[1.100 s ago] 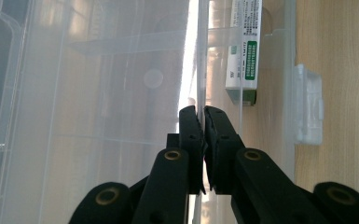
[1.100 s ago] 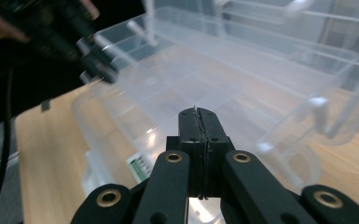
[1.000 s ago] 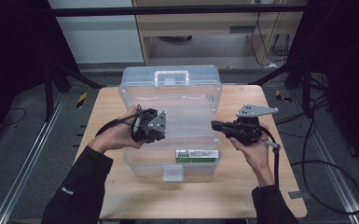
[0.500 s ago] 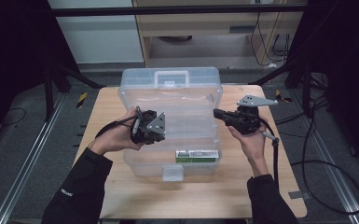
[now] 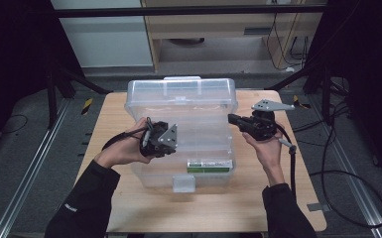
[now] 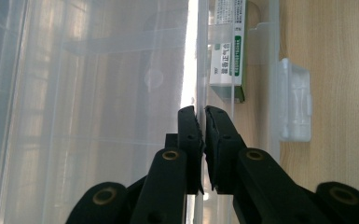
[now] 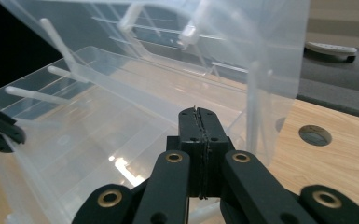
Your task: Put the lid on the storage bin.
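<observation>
A clear plastic storage box (image 5: 151, 173) stands in the middle of the wooden table (image 5: 258, 203). Its clear lid (image 5: 183, 94) is tilted up off the base. My left gripper (image 5: 172, 142) is at the box's left side. In the left gripper view its jaws (image 6: 200, 114) are pinched on the lid's thin edge (image 6: 193, 56). At the right side, my right gripper (image 5: 231, 119) is shut on the lid's rim. The raised lid (image 7: 261, 51) stands above its closed jaws (image 7: 198, 114). A green-and-white carton (image 5: 210, 164) lies inside the box near the front, next to the white front latch (image 5: 184, 183).
The right gripper's cable (image 5: 292, 163) hangs down past the person's right forearm. A round hole (image 7: 314, 135) is in the tabletop beside the box. Black frame legs and loose cables stand on the floor around the table, and cabinets are behind it.
The right gripper has moved a little away from the person and upward with the lid's right edge. The left gripper has kept its place.
</observation>
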